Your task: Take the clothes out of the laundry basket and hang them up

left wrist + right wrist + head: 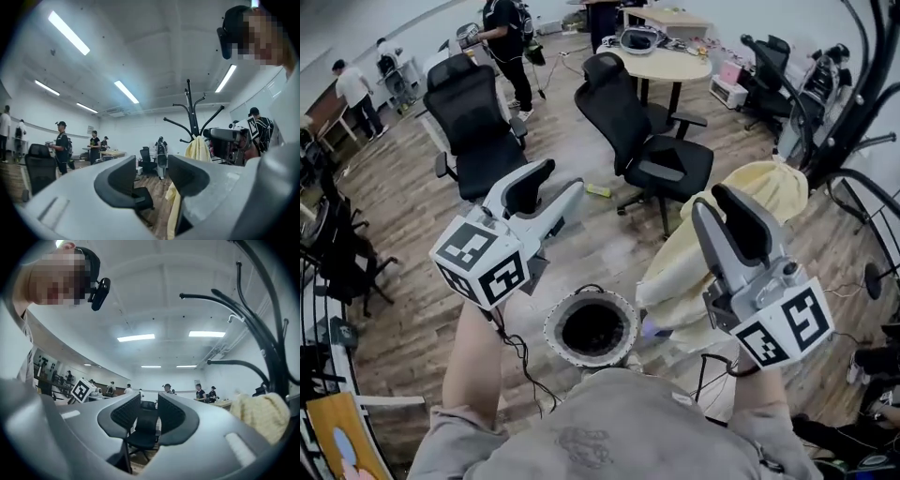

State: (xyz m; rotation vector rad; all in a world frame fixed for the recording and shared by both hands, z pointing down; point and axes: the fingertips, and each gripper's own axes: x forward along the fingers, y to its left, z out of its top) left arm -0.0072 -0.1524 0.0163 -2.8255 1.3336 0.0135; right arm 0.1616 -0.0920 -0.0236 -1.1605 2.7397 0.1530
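The person wears a pale grey short-sleeved shirt (609, 431) with a faint darker print on it. Above the shirt, the left gripper (555, 187) and right gripper (719, 204) are light grey moulded shells with black ribbed pads (123, 414) – each ends in a white marker cube (483, 258) with black squares. Thin black cables (517, 354) trail from both back toward the shirt

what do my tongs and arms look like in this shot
The left tongs and right tongs are light grey with black ribbed pads. Each carries a white cube with black square markers, and a black cable trails off the left. Grey short sleeves.
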